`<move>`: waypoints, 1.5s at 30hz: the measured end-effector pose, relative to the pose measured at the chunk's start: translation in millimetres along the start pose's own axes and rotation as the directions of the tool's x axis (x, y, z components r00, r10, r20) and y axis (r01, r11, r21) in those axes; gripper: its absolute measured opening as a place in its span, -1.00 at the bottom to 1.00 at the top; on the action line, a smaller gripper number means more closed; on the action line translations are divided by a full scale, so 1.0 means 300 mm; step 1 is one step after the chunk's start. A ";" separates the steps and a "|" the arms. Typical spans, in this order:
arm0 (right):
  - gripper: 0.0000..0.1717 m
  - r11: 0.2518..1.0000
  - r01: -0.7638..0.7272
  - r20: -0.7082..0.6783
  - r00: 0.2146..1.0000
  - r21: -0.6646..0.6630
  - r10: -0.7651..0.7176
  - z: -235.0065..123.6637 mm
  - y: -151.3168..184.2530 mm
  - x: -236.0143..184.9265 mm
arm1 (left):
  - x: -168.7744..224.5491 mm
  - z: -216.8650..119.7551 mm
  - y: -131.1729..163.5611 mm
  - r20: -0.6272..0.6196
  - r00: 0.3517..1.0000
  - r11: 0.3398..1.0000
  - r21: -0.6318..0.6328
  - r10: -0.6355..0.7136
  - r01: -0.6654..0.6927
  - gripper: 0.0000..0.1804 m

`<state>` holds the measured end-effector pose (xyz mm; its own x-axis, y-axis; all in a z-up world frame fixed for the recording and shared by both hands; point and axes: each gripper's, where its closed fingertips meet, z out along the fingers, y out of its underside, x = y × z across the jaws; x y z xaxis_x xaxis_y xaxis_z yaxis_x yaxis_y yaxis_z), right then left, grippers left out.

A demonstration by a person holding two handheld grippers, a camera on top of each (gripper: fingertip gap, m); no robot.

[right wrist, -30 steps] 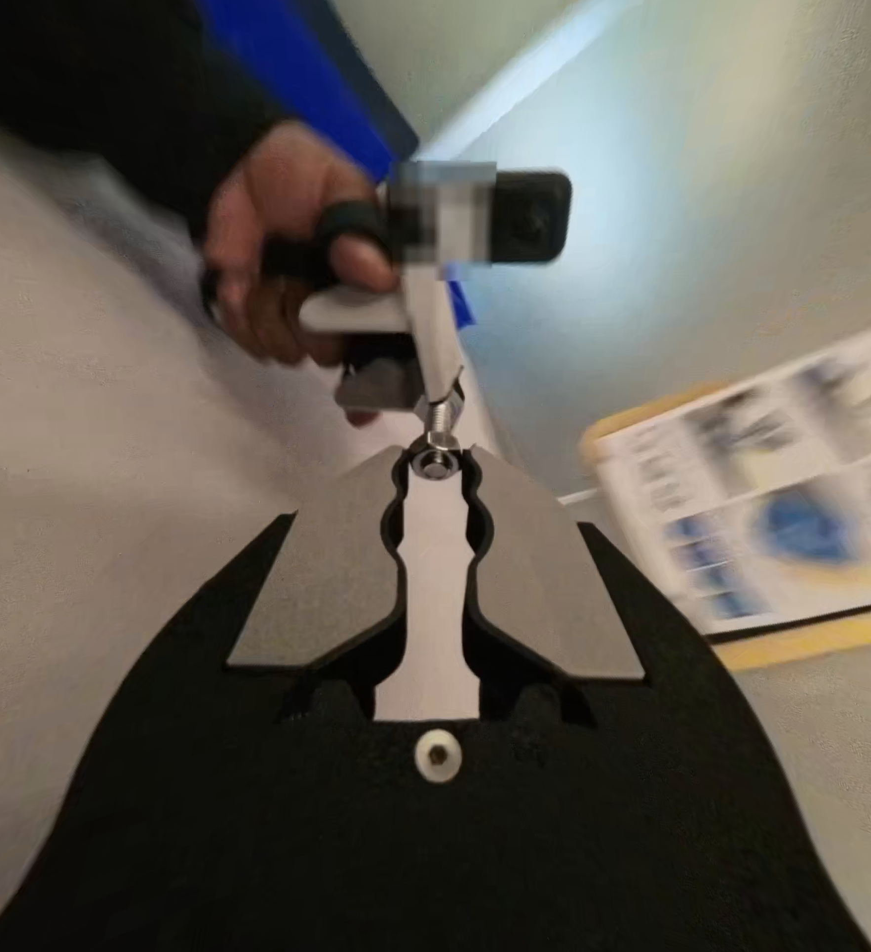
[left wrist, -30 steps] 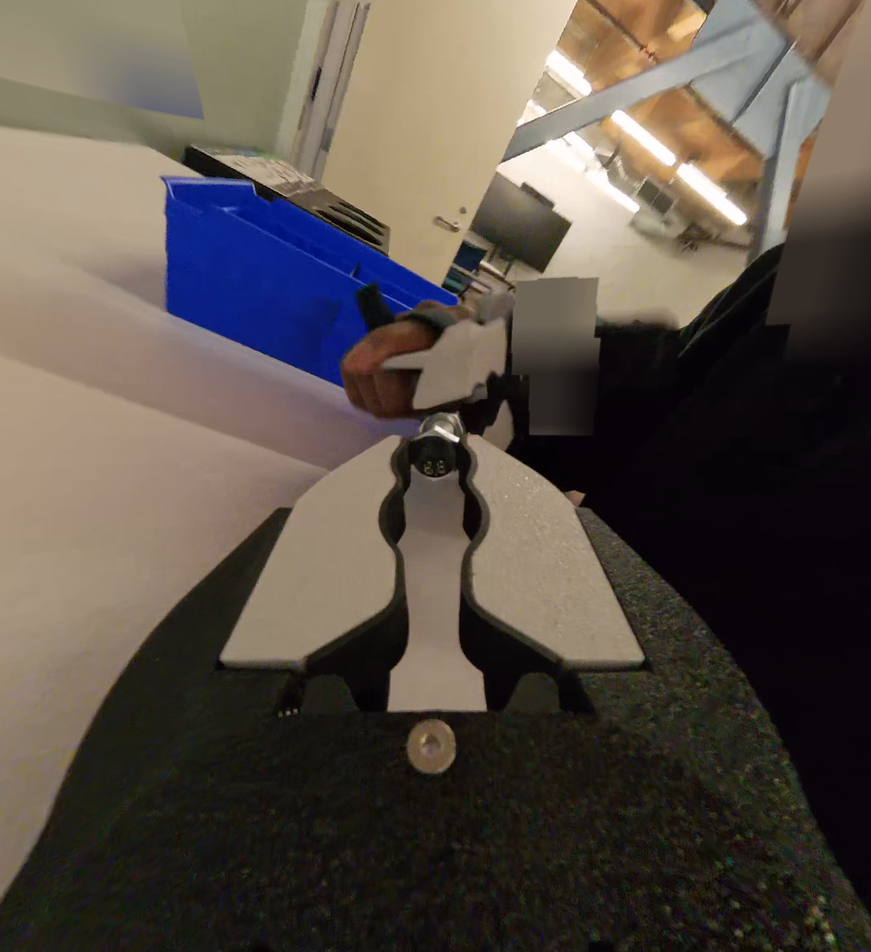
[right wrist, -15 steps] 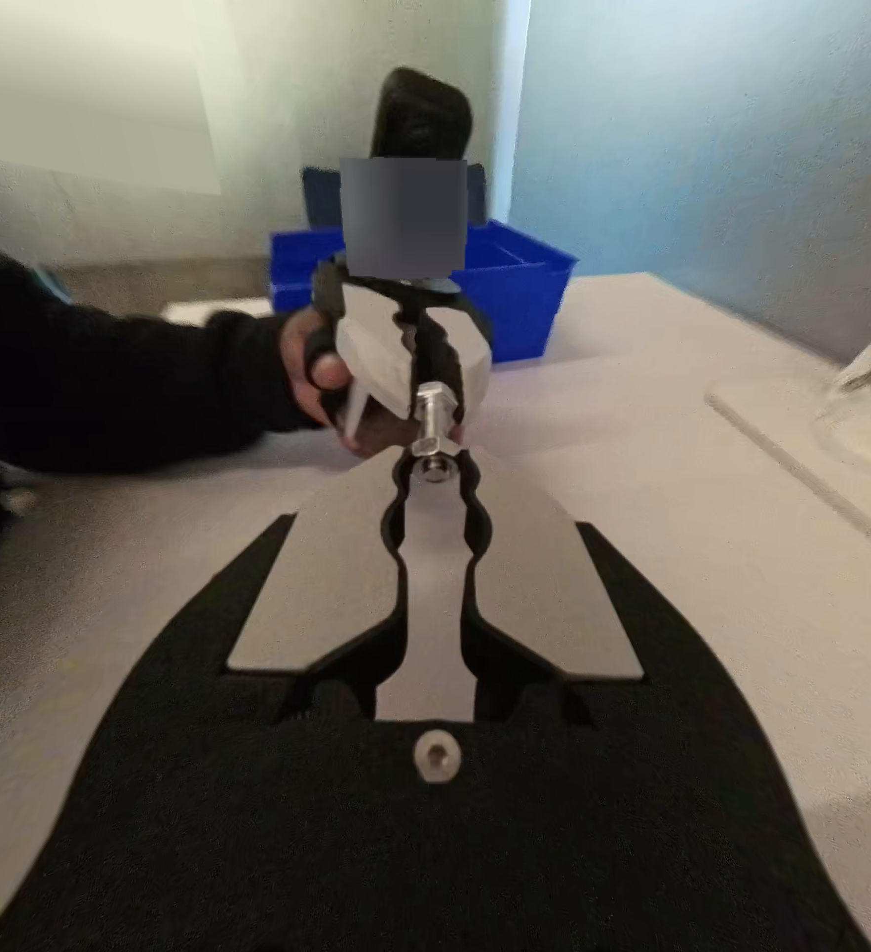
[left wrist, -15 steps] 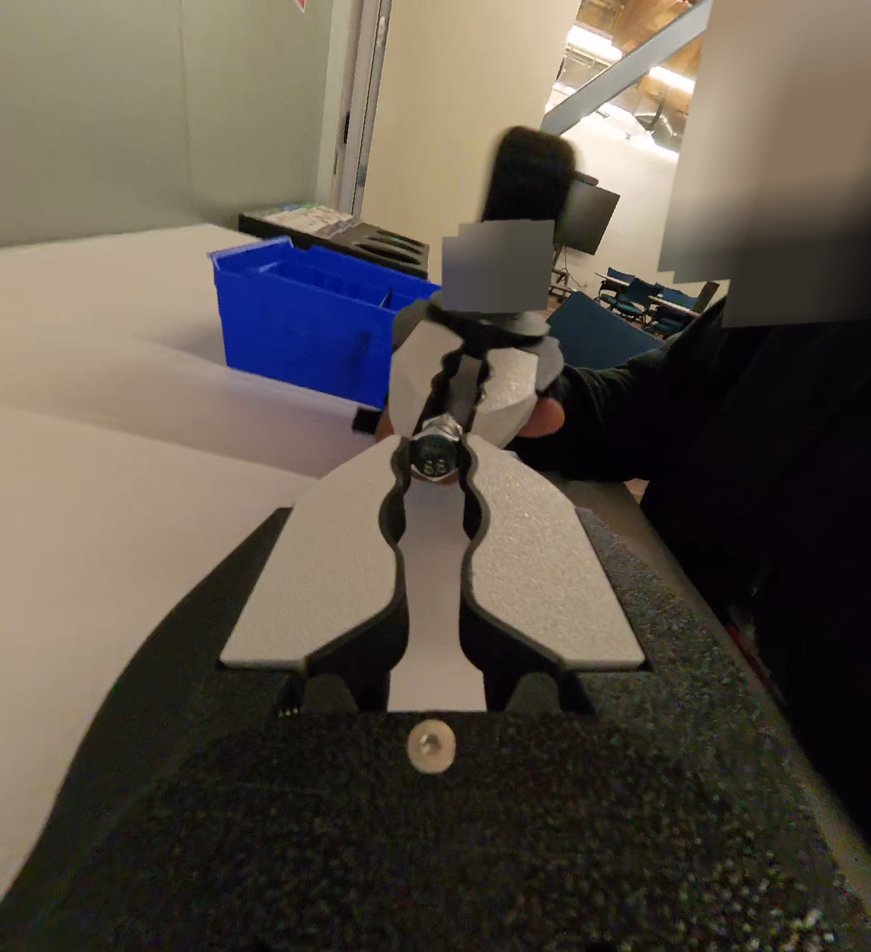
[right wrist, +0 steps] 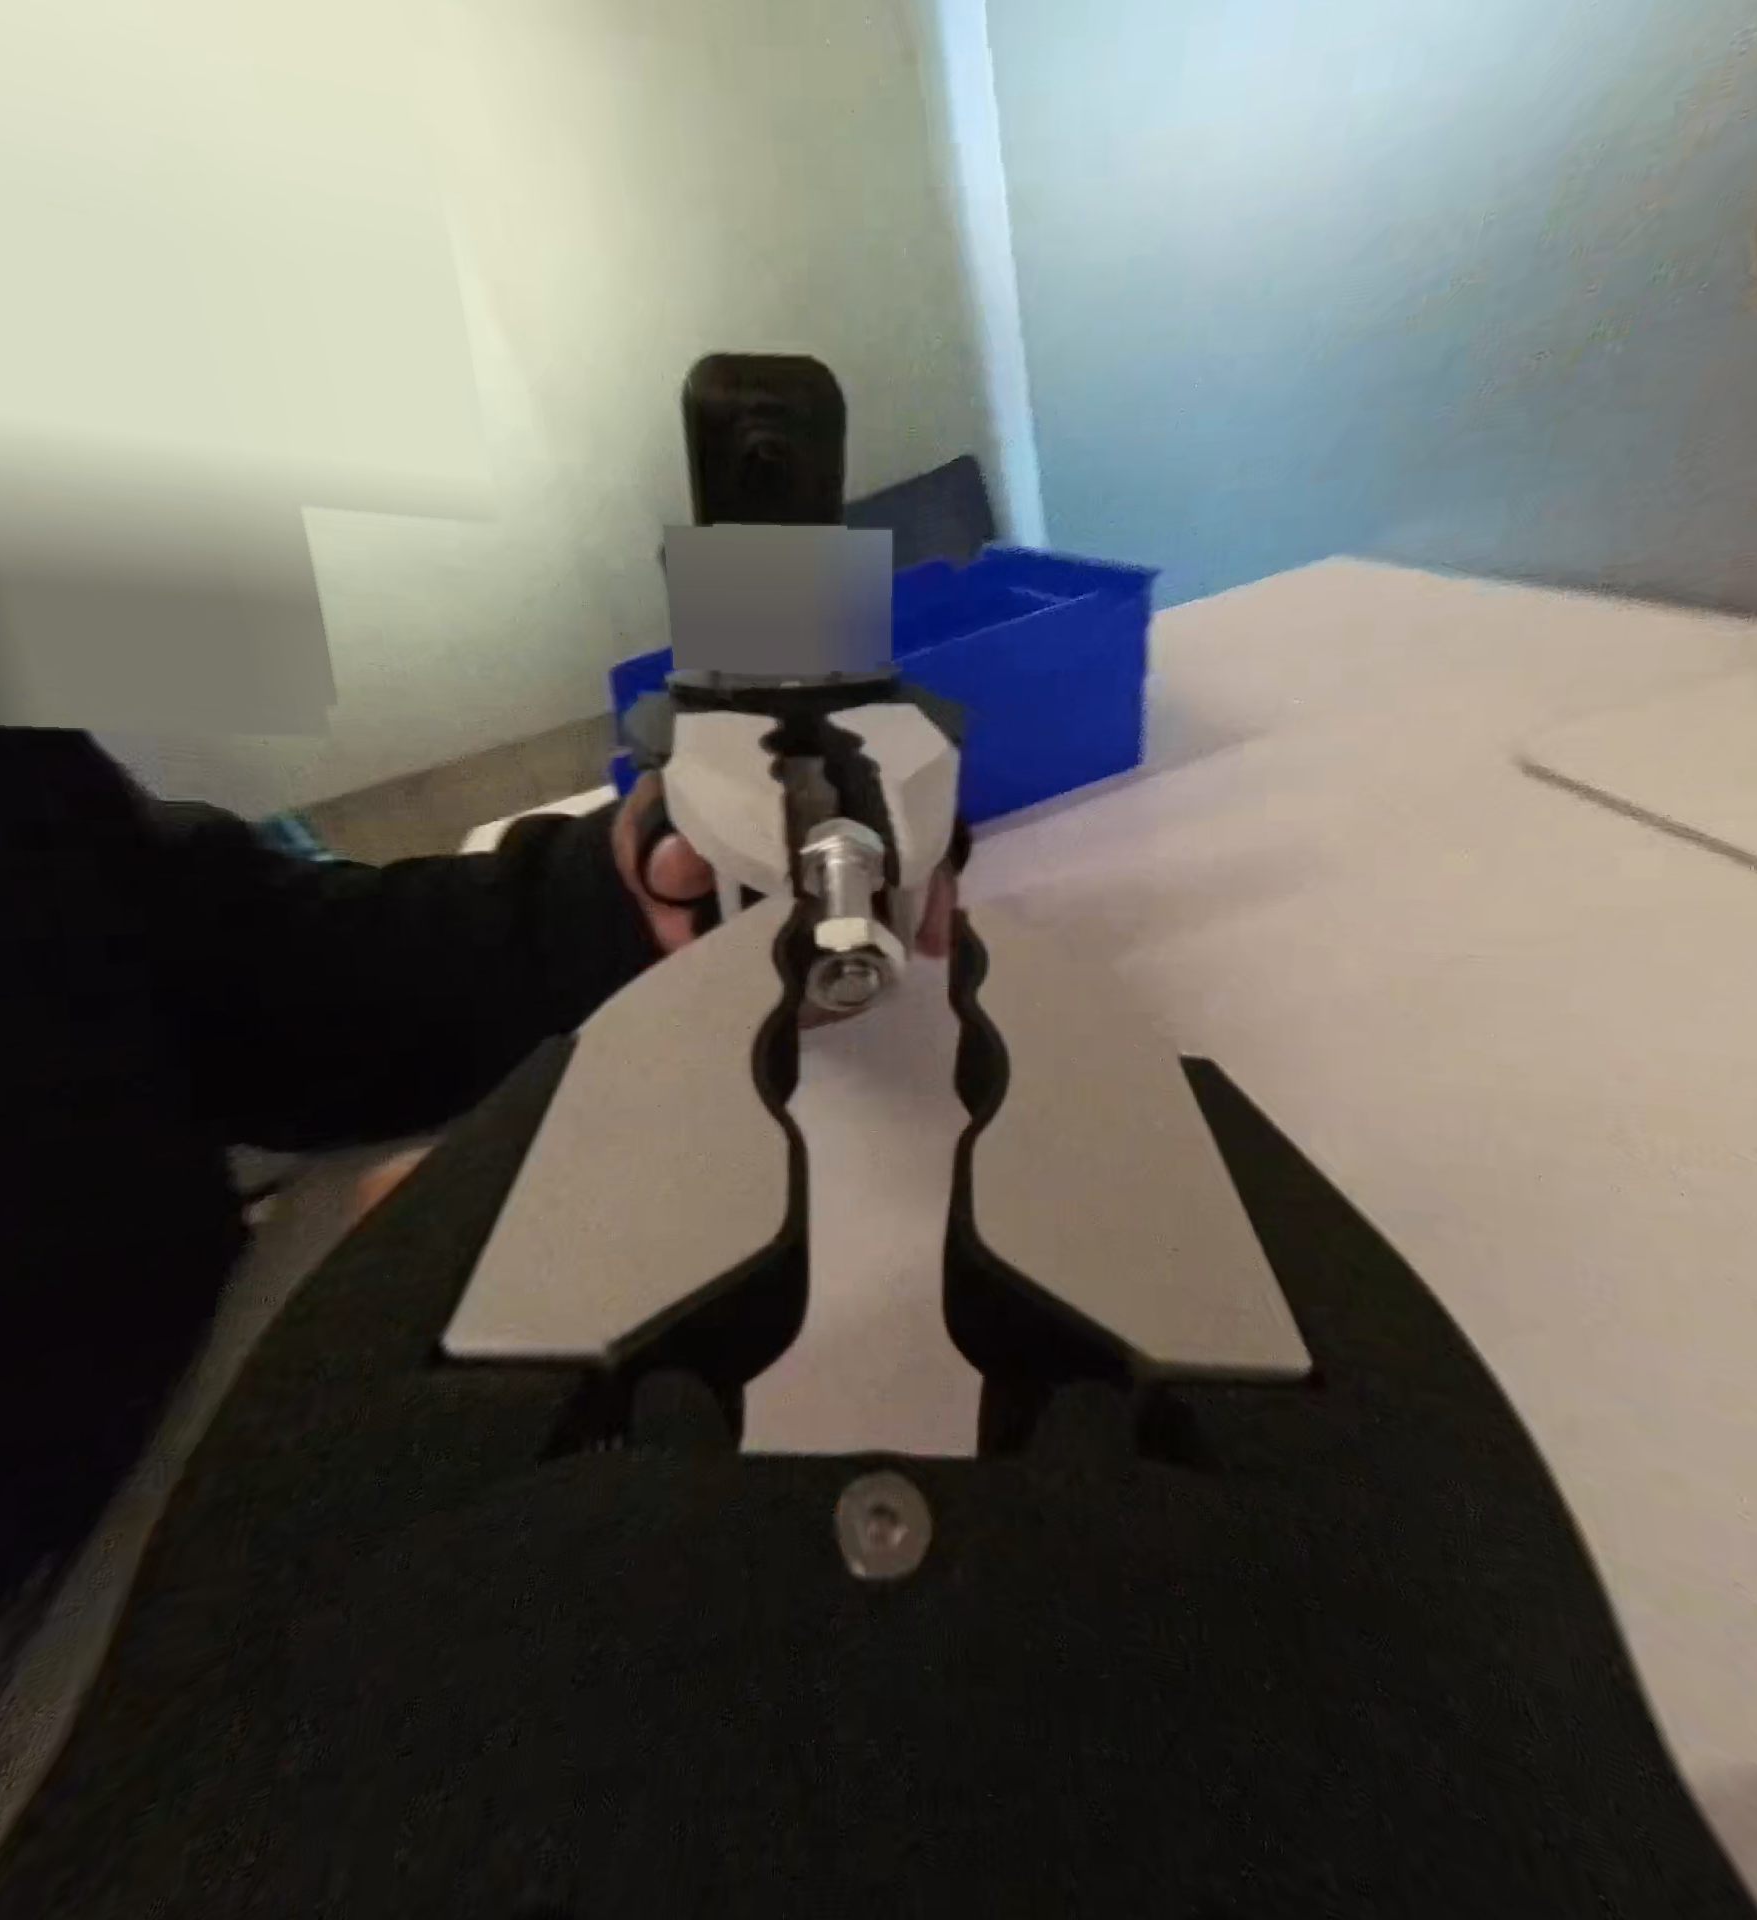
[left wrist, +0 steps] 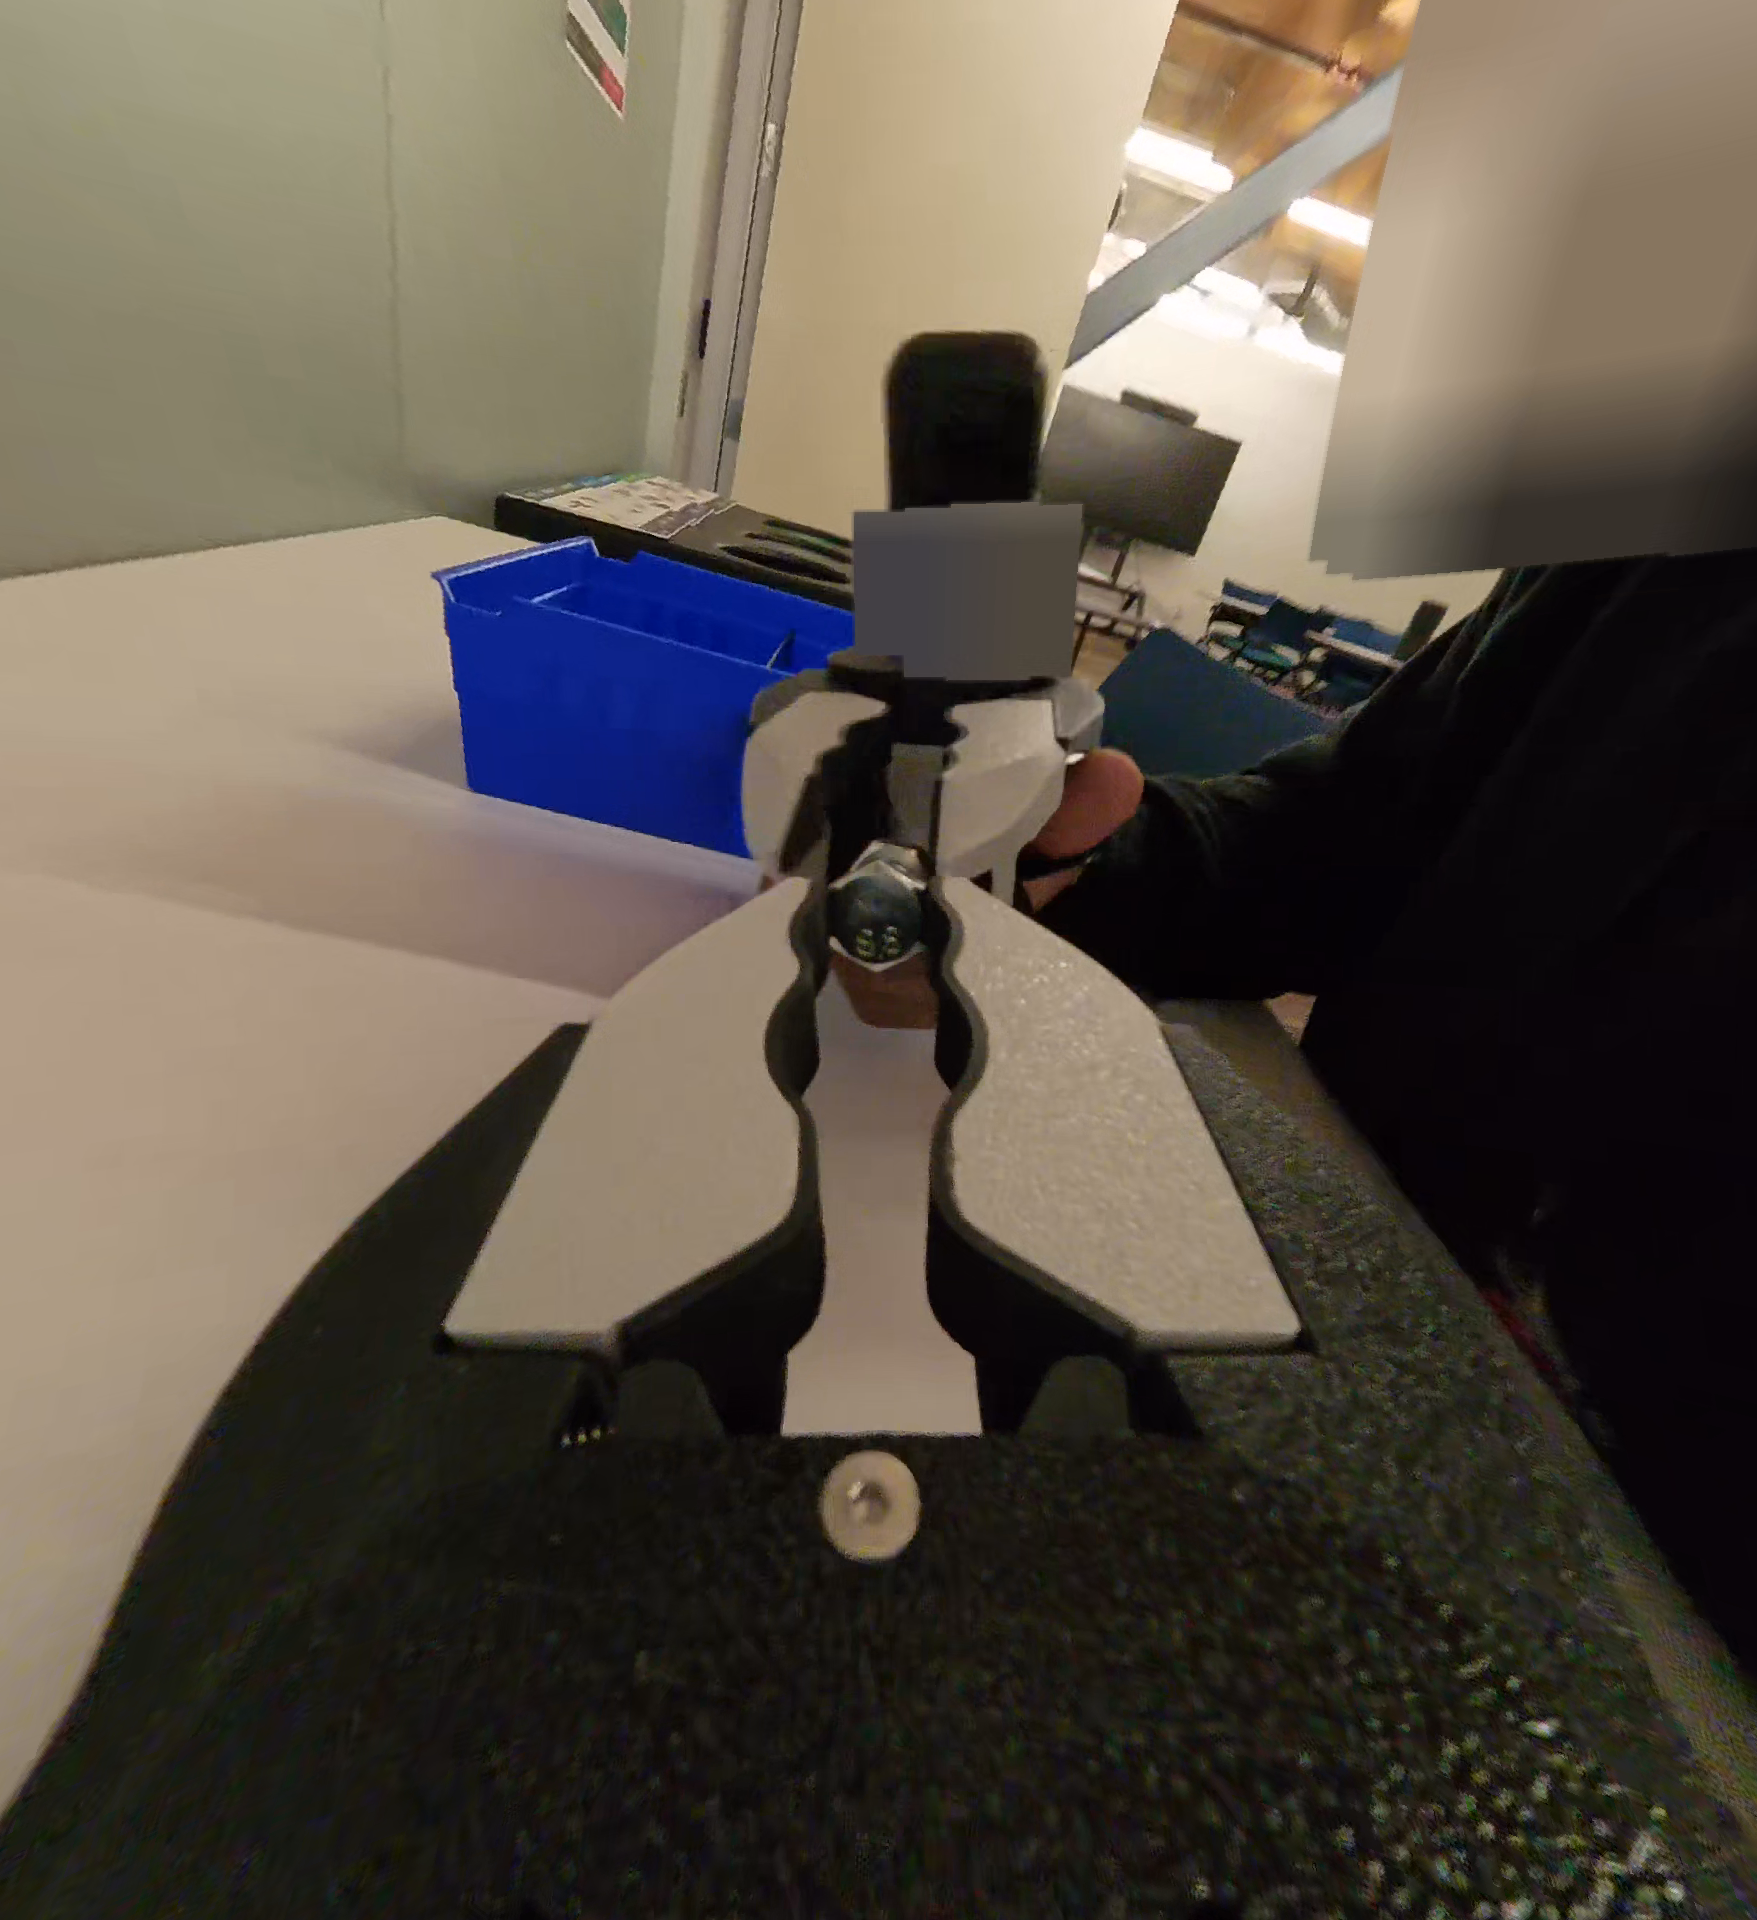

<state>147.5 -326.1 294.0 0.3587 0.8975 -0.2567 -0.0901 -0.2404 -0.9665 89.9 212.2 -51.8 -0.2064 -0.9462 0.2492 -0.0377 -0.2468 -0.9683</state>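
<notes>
My left gripper (left wrist: 874, 906) is shut on the hexagonal head of a silver bolt (left wrist: 874, 923), held in the air above the white table (left wrist: 178, 1039). The right wrist view shows the bolt (right wrist: 838, 883) pointing at me, with a silver nut (right wrist: 846, 938) threaded on near its end. My right gripper (right wrist: 874, 940) faces the left gripper (right wrist: 832, 810) head-on. Its jaws are open around the nut, which sits close to the left finger (right wrist: 780, 956), with a clear gap to the right finger (right wrist: 967, 956). The right gripper also shows in the left wrist view (left wrist: 921, 790).
A blue bin (left wrist: 625, 717) stands on the table behind the grippers, also in the right wrist view (right wrist: 1040, 686). A black tray (left wrist: 645, 509) lies behind it. A person's dark sleeves and hands (left wrist: 1092, 800) hold both grippers. A flat pale sheet (right wrist: 1684, 790) lies at right.
Both grippers swung from tilted to level, face to face, still joined at the bolt. My right jaws, shut on the nut half a second ago, have widened off it. My left grasp is unchanged.
</notes>
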 end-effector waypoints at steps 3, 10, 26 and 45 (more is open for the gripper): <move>-0.82 0.989 0.147 0.007 0.989 -0.030 -0.147 -0.002 0.017 -0.019 | 0.008 0.006 0.003 -0.018 1.000 1.000 -0.005 -0.010 0.010 -0.81; -0.85 0.028 0.941 -0.138 -0.020 -0.338 -0.990 -0.013 0.050 -0.017 | -0.016 0.025 0.032 -0.065 0.955 0.957 0.010 -0.288 0.289 -0.81; -0.77 0.653 0.726 -0.146 0.637 -0.217 -0.757 -0.013 0.043 0.010 | -0.007 0.012 0.010 -0.070 0.964 0.966 0.025 -0.257 0.259 -0.81; -0.79 0.558 0.781 -0.156 0.536 -0.281 -0.830 -0.009 0.071 0.035 | -0.033 0.013 0.040 -0.014 0.962 0.962 -0.005 -0.272 0.272 -0.81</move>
<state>151.9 -322.7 270.8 0.4124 0.6226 0.6651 0.4907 0.4632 -0.7380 95.3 218.0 -65.8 -0.2022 -0.8401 0.5033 -0.0976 -0.4941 -0.8639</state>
